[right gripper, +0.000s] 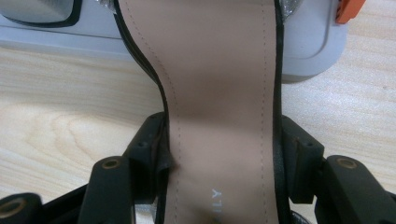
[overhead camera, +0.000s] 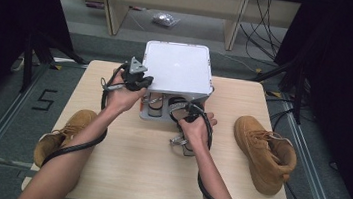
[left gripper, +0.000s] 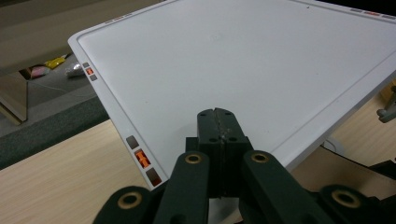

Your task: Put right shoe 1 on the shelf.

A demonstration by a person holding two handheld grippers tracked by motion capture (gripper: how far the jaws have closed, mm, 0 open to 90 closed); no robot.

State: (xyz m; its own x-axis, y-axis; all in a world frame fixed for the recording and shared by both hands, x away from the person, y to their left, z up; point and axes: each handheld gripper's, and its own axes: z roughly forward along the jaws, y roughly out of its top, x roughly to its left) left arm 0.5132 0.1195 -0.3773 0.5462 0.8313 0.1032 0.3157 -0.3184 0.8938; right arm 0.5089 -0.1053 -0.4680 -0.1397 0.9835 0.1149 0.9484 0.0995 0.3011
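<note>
A white rack with a flat top [overhead camera: 175, 66] stands at the far middle of the wooden table [overhead camera: 145, 176]. My left gripper [overhead camera: 139, 77] hangs shut over the top's left edge; in the left gripper view its jaws [left gripper: 217, 114] are pressed together with nothing between them, above the white top [left gripper: 233, 60]. My right gripper [overhead camera: 183, 111] is at the rack's front lower opening, shut on a black sandal with a beige insole [right gripper: 219, 93]. The jaws of the right gripper [right gripper: 219, 140] clamp the sandal's narrow waist from both sides. The sandal's toe points toward the rack's grey base [right gripper: 303, 46].
A tan boot [overhead camera: 62, 134] lies at the table's left edge, half over it. A second tan boot [overhead camera: 264, 152] rests on its side at the right. Another shoe [overhead camera: 154, 104] sits inside the rack's lower shelf. Cables trail along both forearms.
</note>
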